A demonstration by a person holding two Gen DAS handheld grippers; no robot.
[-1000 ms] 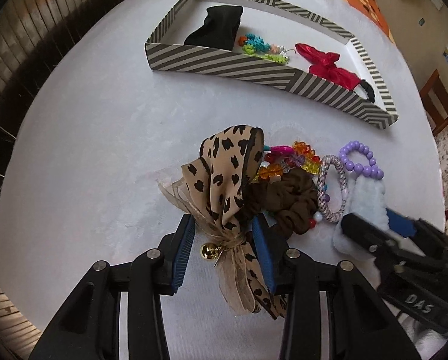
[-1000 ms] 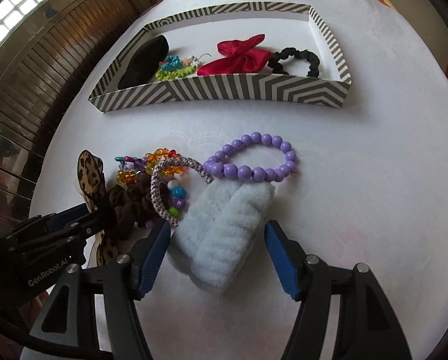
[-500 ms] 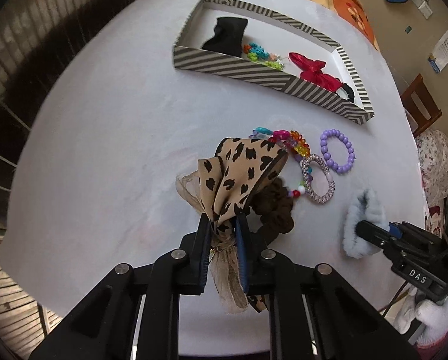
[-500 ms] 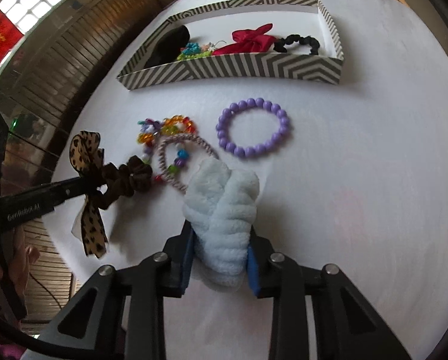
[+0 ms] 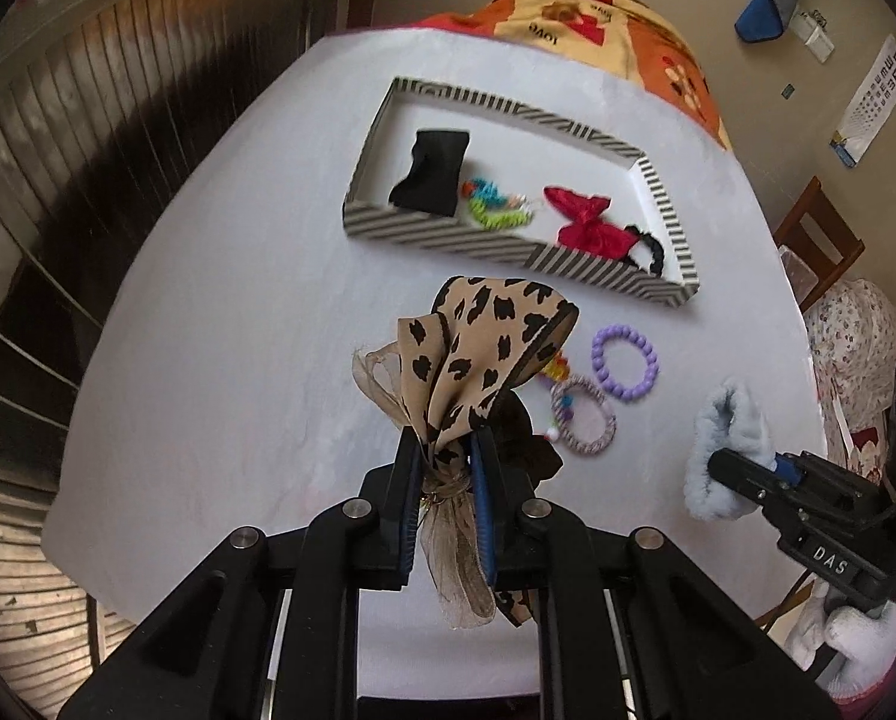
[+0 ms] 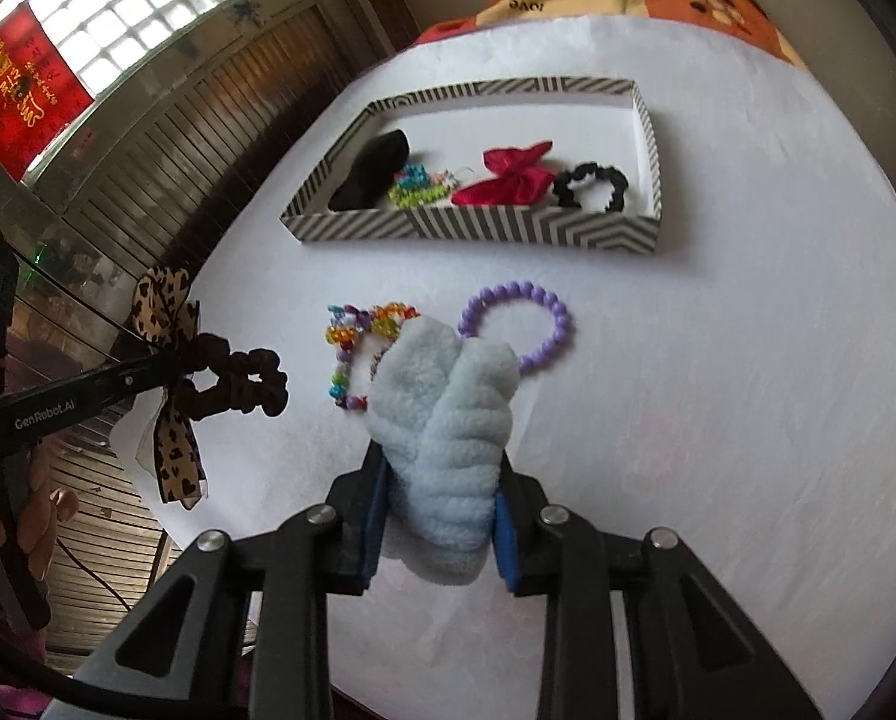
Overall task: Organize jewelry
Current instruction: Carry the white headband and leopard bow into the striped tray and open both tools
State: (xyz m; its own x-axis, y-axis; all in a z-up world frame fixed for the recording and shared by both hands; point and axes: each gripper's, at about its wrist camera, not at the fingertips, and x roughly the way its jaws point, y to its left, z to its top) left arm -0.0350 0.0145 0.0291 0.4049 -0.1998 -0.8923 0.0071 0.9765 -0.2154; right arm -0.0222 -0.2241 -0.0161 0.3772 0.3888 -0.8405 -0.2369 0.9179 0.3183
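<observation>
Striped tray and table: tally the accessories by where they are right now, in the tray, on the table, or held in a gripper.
In the striped tray: 4
Loose on the table: 3
Held in the left gripper: 1
Held in the right gripper: 1
Total: 9

White round table (image 6: 718,360). Far side: striped tray (image 6: 478,231). Near of tray, directly on tabletop: purple bead bracelet (image 6: 544,324), multicolour bead bracelet (image 6: 352,324), braided band (image 5: 586,420). All three close together, apart from tray.
</observation>
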